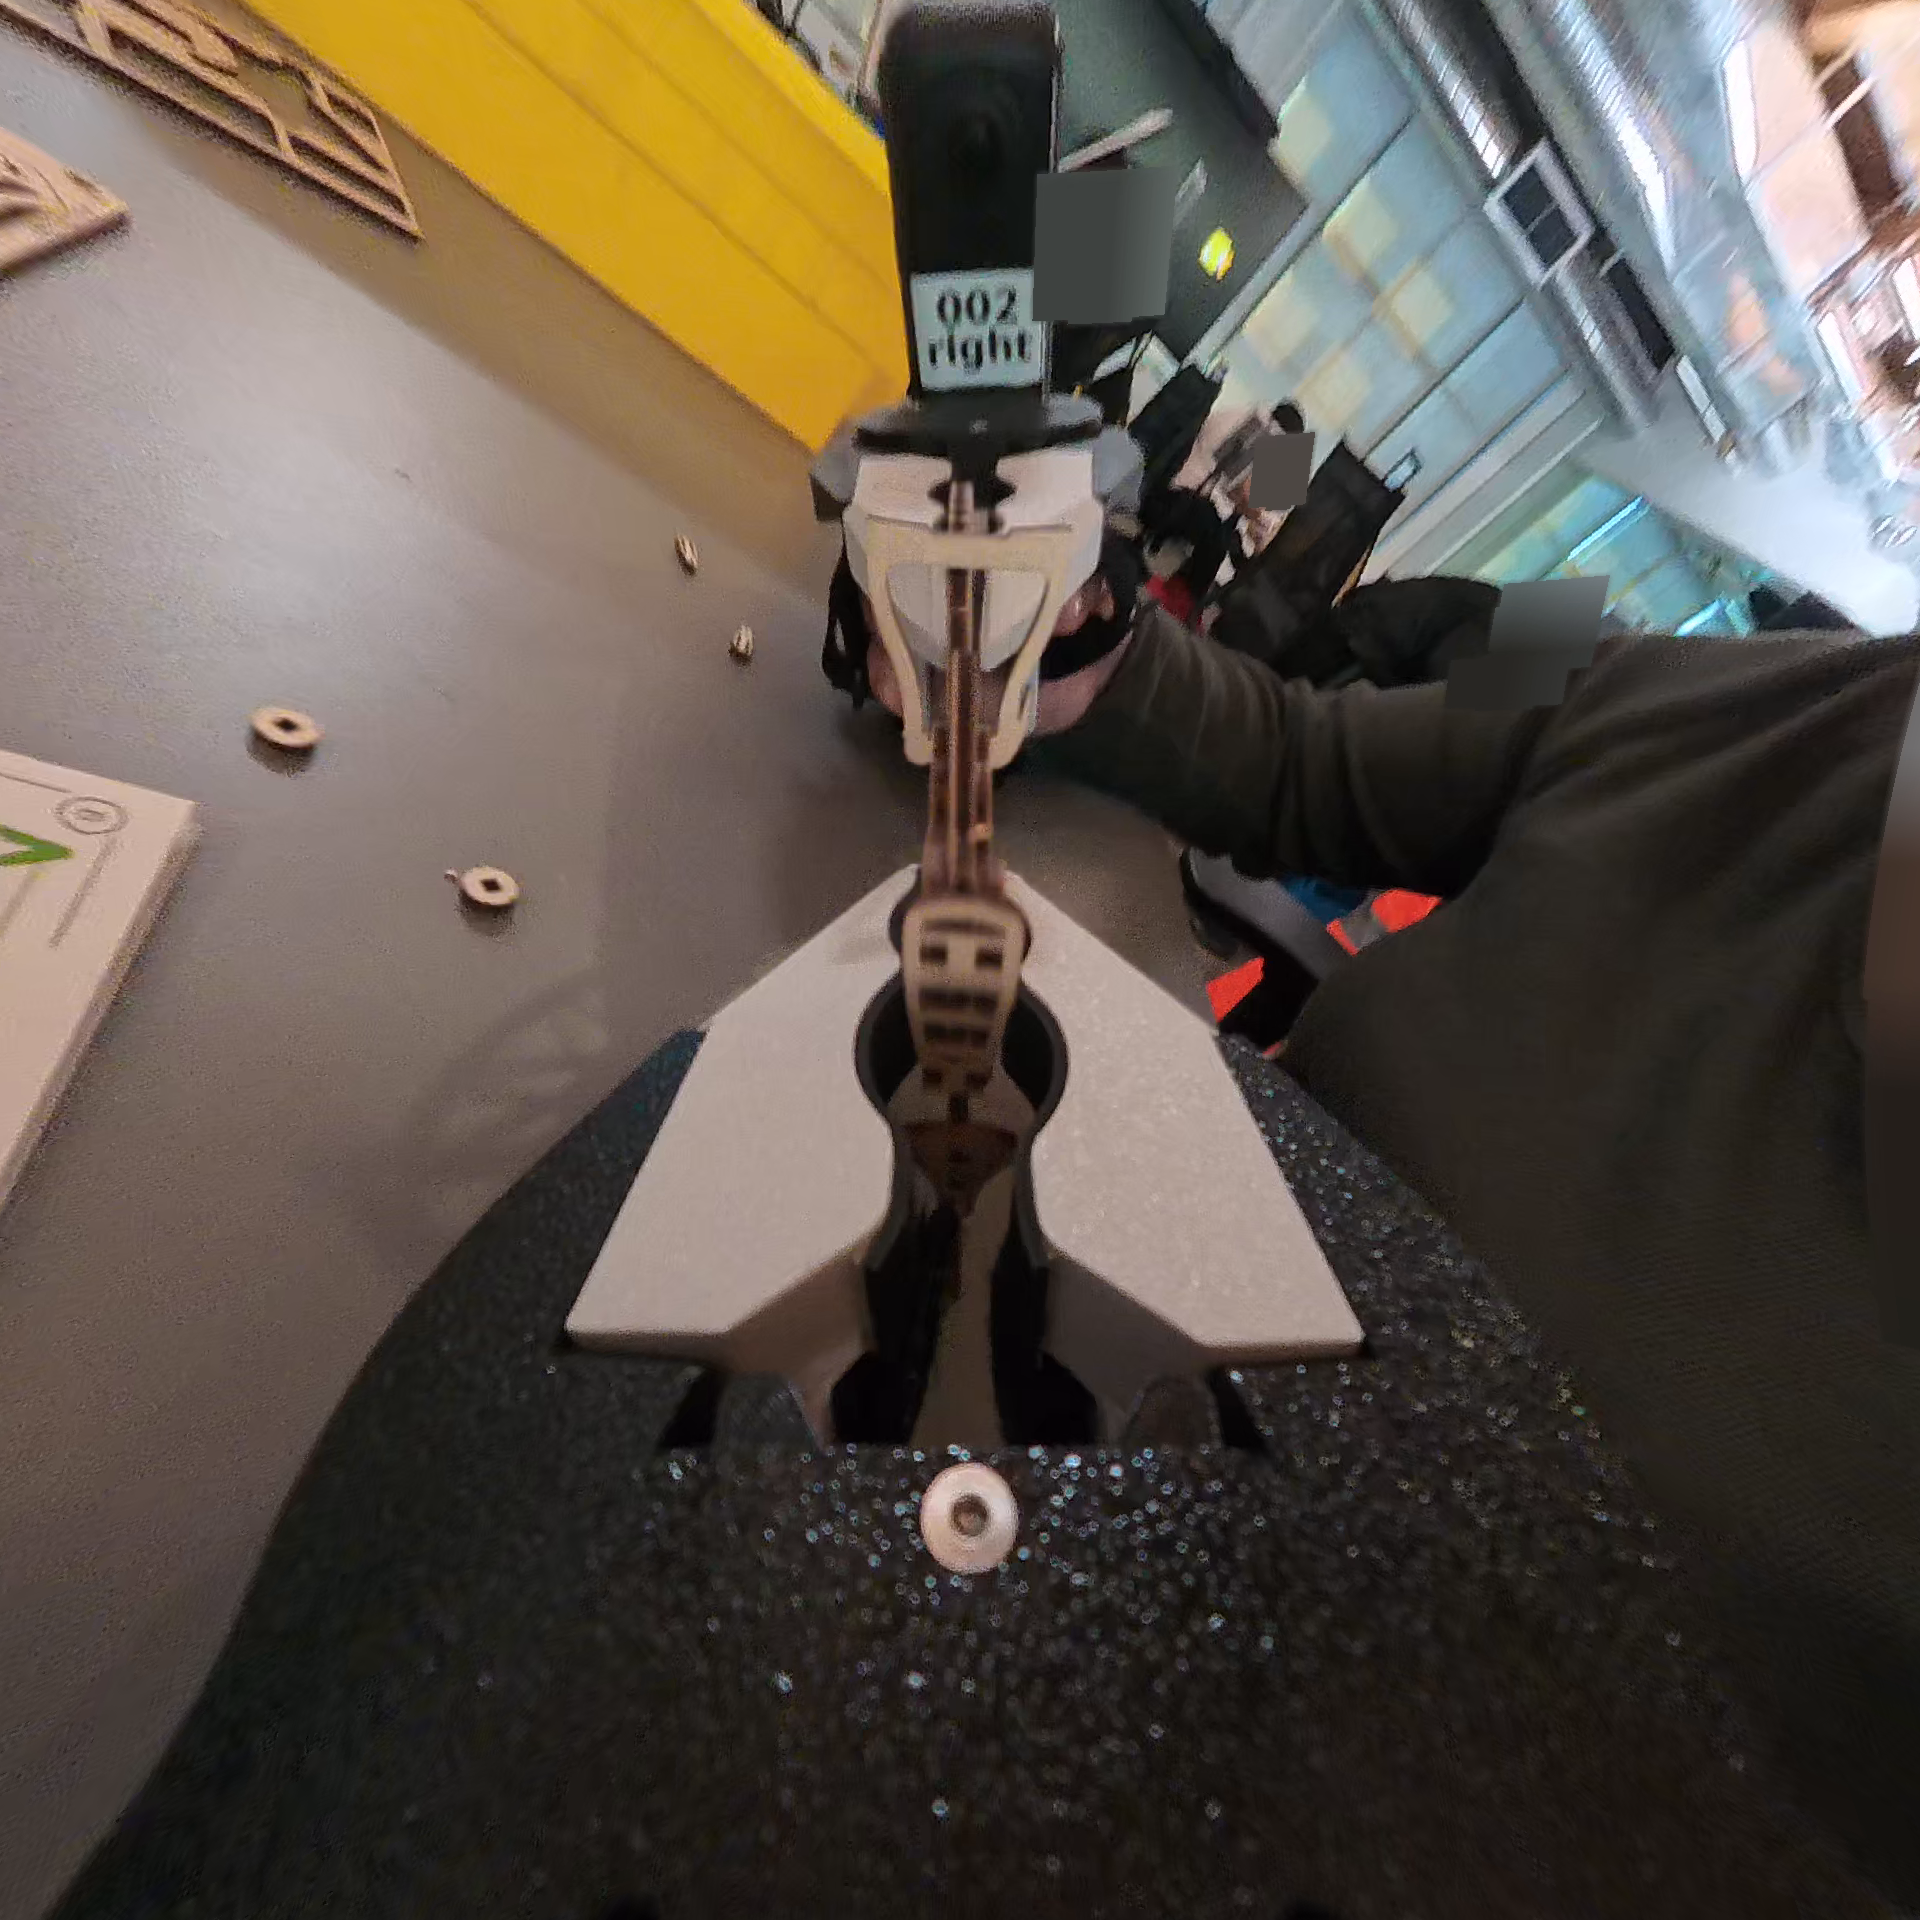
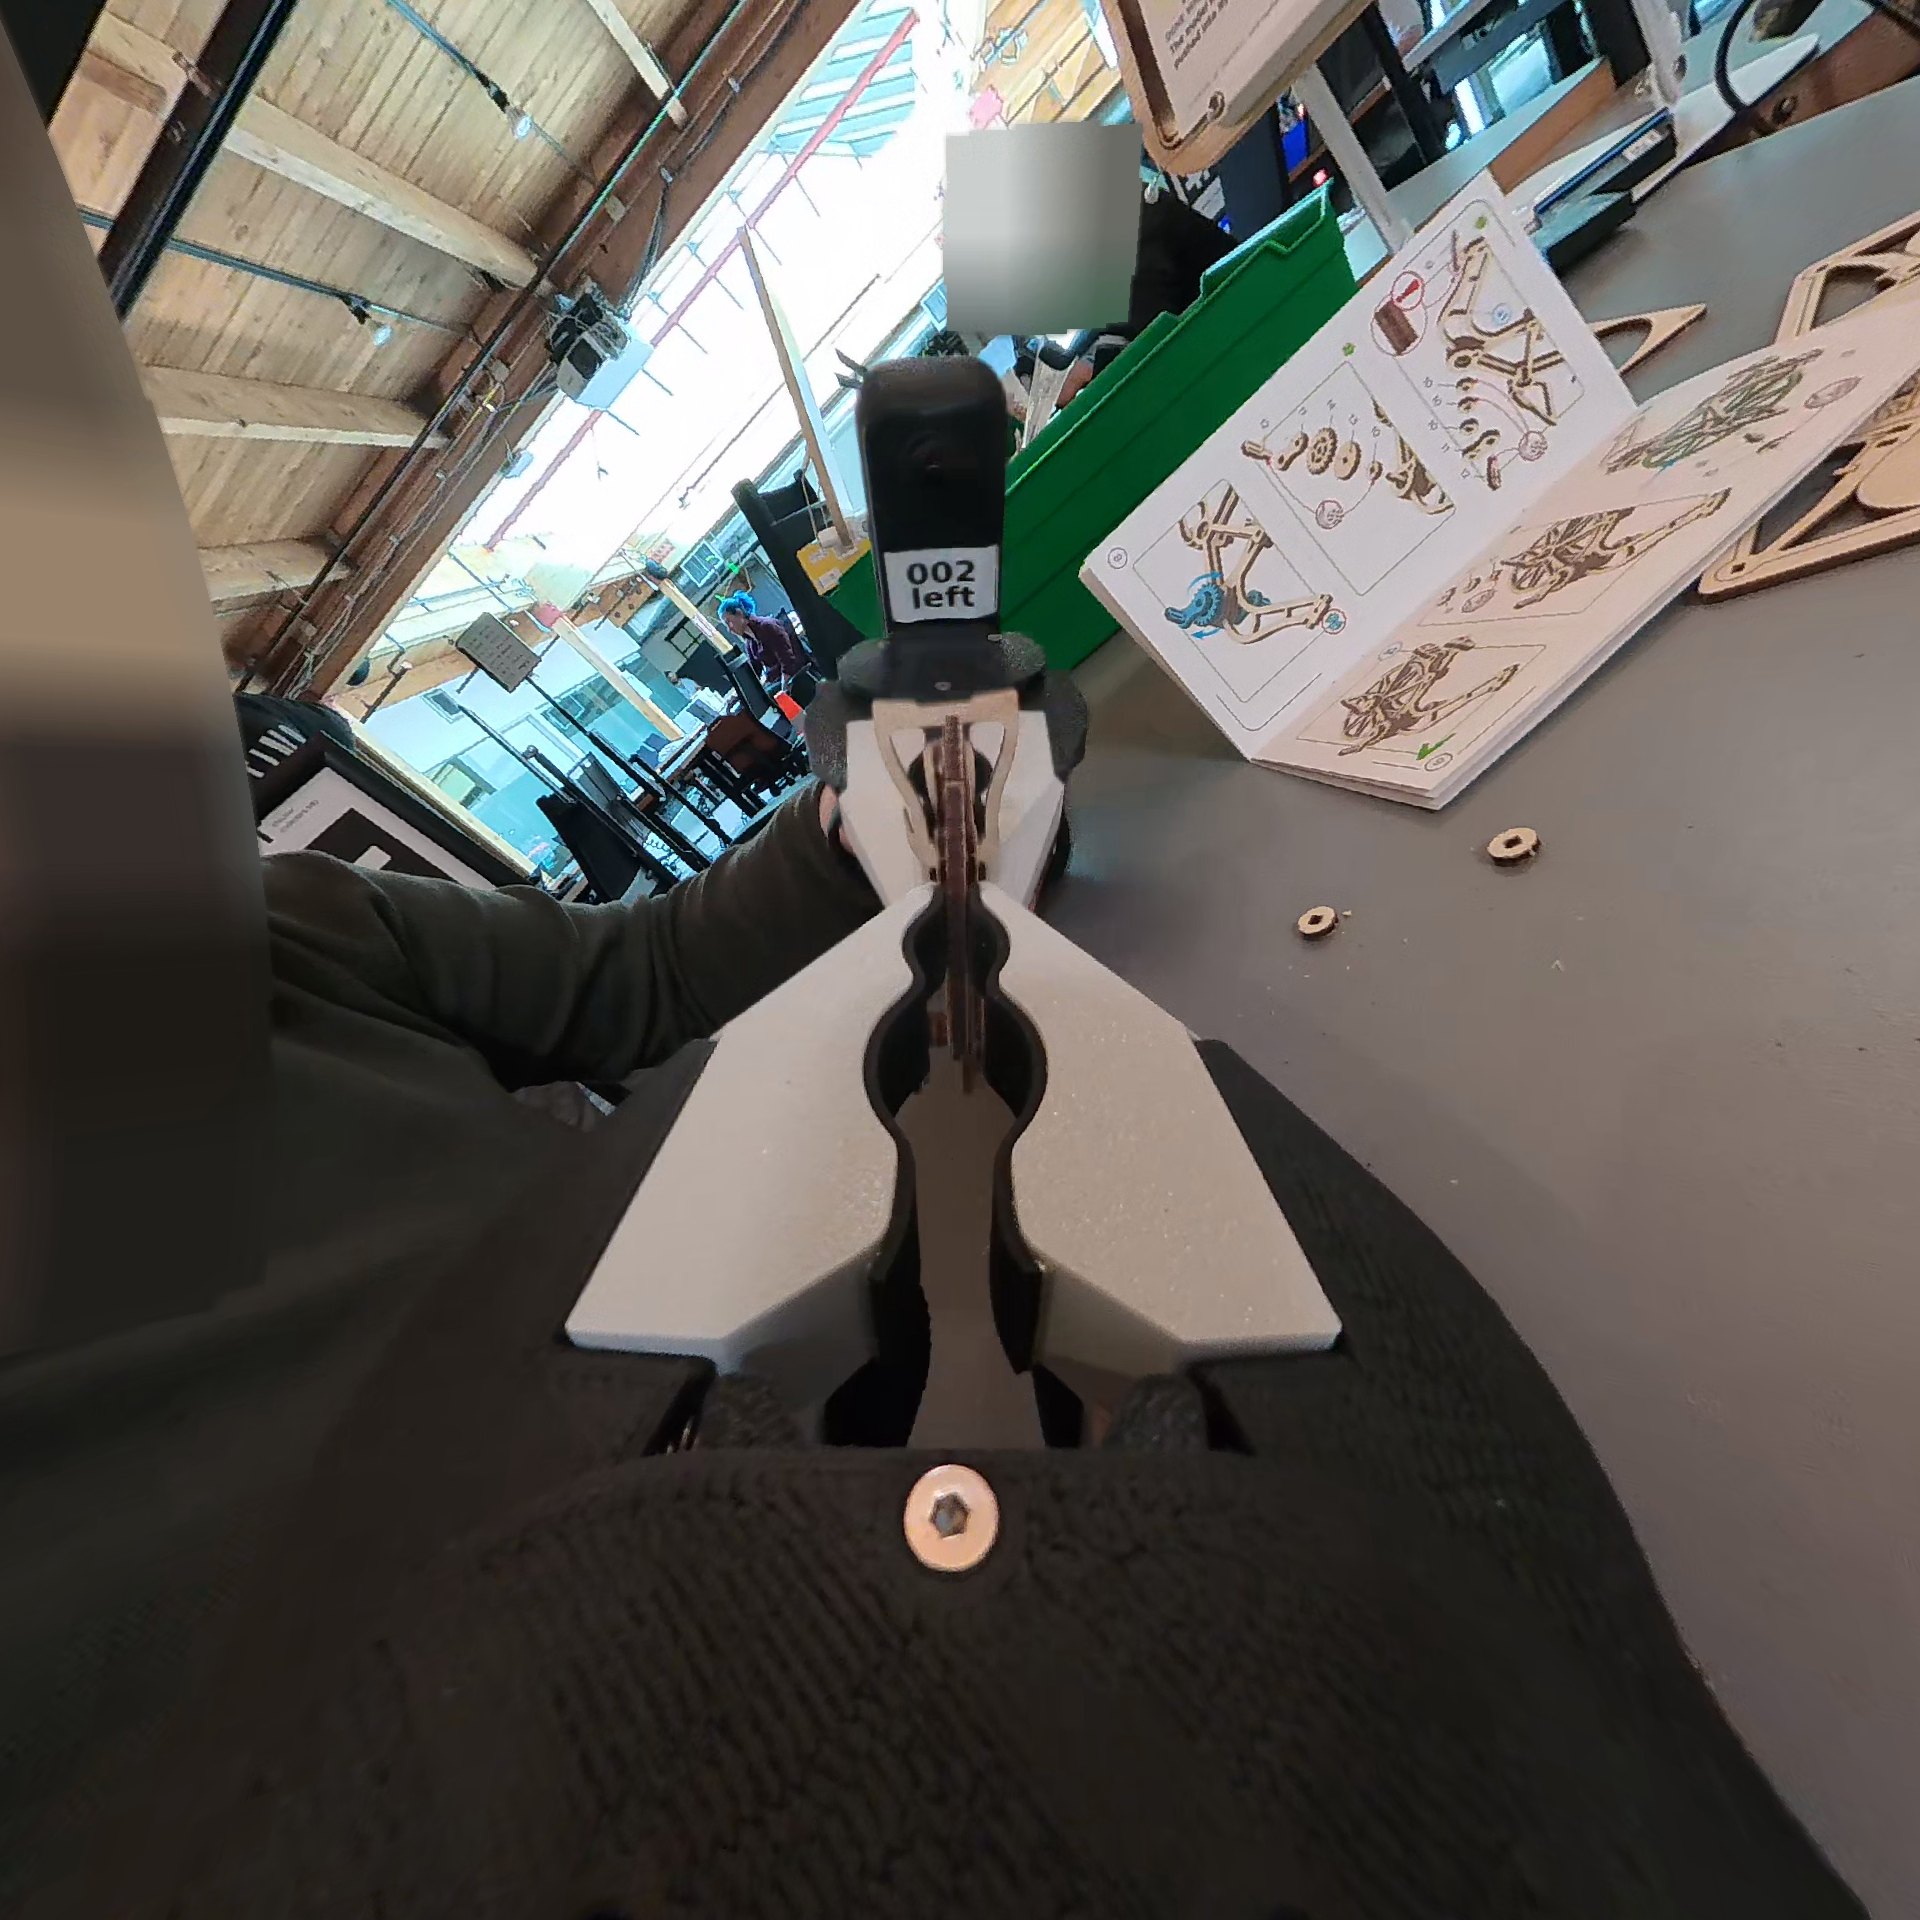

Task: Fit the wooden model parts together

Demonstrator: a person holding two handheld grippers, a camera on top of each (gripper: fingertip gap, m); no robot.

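Observation:
A long flat wooden model part (image 1: 961, 977) with slots cut into it is held up above the grey table (image 1: 416, 1039), between the two grippers, which face each other. My left gripper (image 1: 961, 899) is shut on the near end of the part. My right gripper (image 1: 961, 743) is shut on the far end, tip to tip with the left. In the right wrist view the part (image 2: 961, 997) shows edge-on as a thin dark strip between the fingers of my right gripper (image 2: 956, 909), with my left gripper (image 2: 951, 857) just beyond. Whether it is one piece or two joined is hidden.
Small wooden rings (image 1: 286, 727) (image 1: 486, 886) (image 2: 1512, 845) lie loose on the table. An open instruction booklet (image 2: 1403, 540) and cut-out wooden sheets (image 2: 1829, 447) (image 1: 260, 114) lie beyond. A yellow bin (image 1: 623, 208) and a green bin (image 2: 1143, 468) stand at the edges. A dark sleeve (image 1: 1351, 748) is close by. The tips of one gripper are about 4 cm away from the tips of the other.

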